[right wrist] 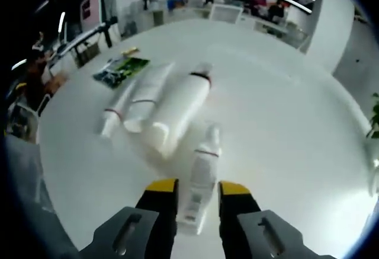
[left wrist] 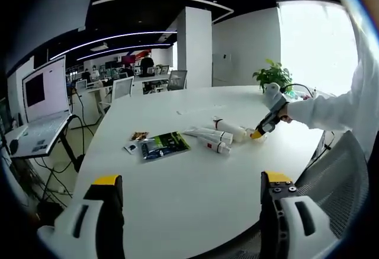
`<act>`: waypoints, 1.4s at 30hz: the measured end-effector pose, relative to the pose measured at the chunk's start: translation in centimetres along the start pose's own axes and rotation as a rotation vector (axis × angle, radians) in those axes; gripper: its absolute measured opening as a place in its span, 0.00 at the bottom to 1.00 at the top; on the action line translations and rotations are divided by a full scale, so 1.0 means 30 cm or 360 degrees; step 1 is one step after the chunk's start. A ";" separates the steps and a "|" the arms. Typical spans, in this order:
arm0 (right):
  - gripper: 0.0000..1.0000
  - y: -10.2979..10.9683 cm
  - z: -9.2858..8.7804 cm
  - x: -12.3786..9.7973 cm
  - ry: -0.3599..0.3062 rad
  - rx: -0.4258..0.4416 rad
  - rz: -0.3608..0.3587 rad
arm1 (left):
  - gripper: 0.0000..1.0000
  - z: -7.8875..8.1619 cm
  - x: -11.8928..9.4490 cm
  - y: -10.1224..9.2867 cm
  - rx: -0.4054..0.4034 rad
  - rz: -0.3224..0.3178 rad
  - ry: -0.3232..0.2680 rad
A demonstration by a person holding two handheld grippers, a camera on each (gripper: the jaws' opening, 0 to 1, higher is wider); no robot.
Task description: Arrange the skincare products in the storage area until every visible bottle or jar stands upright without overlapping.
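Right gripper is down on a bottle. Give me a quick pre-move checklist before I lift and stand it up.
1. Small bottle between the right gripper fingers: ok, though firm contact: cannot tell.
2. Bottle upright: not ok, lying flat.
3. Large bottle and tubes upright: not ok, lying side by side.
4. Bare table beside the bottle for standing it: ok.
5. Left gripper out of the way: ok, open, held back from the products.
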State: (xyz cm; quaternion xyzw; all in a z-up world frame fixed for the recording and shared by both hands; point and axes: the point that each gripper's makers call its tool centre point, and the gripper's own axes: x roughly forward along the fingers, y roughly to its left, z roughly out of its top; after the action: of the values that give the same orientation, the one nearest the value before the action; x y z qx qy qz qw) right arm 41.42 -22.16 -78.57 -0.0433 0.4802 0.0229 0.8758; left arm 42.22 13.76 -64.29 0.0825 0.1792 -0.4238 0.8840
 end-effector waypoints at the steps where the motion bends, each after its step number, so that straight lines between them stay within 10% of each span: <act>1: 0.22 0.001 -0.002 0.001 0.0001 -0.0002 -0.0002 | 0.93 0.001 -0.001 -0.001 0.0001 -0.0001 -0.0002; 23: 0.17 0.006 -0.011 0.011 0.0026 -0.0043 0.0076 | 0.93 -0.003 0.001 -0.013 0.0008 -0.0027 0.0011; 42: 0.14 -0.004 -0.029 -0.029 -0.0218 0.0441 0.0078 | 0.92 -0.010 -0.001 -0.075 -0.0097 -0.0235 0.0053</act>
State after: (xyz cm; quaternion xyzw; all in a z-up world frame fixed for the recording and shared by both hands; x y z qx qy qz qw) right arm 40.23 -22.35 -78.29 0.0913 0.4187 -0.0193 0.9033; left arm 40.39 12.45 -64.56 0.0491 0.2123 -0.4808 0.8493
